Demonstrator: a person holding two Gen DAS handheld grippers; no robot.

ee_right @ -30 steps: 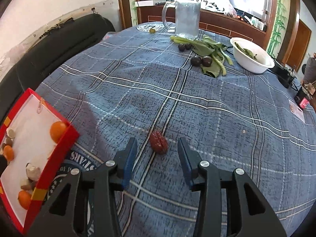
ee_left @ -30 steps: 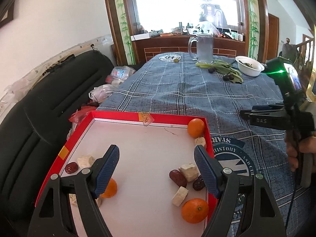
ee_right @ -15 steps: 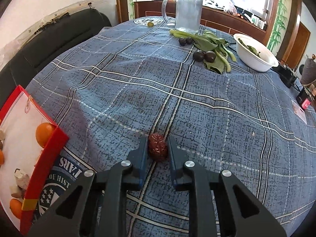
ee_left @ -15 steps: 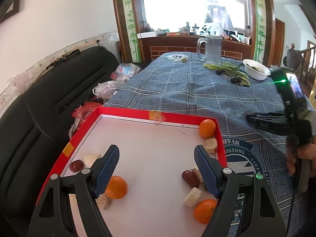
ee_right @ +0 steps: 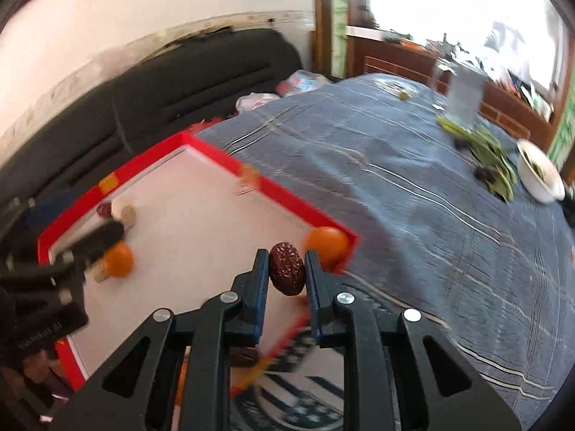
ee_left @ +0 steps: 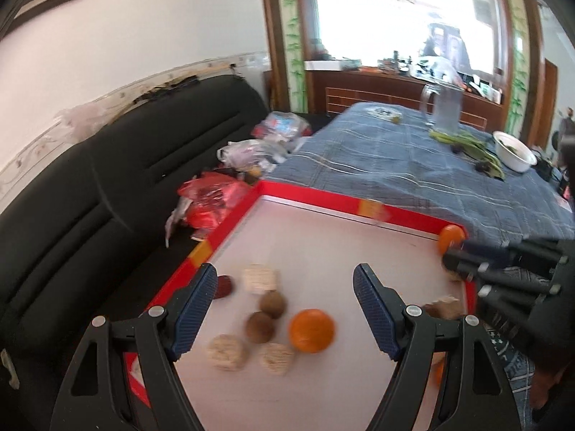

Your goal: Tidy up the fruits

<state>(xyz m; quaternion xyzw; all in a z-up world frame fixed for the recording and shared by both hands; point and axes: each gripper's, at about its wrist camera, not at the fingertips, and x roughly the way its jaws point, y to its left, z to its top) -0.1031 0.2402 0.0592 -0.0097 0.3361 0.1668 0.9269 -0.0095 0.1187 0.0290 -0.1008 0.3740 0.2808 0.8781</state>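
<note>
Red date (ee_right: 286,273), wrinkled and dark, sits pinched in our right gripper (ee_right: 286,264) jaws above the red tray (ee_right: 287,194); our left gripper (ee_left: 284,300) jaws gape wide, empty.

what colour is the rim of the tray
Red, with yellow patches; the tray rim shows best in the right wrist view.

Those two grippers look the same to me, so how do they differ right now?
The right gripper is shut on a wrinkled red date; the left gripper stands open and holds nothing. The right sits at the red tray's corner by an orange, the left over its middle. Both are black with blue pads.
</note>
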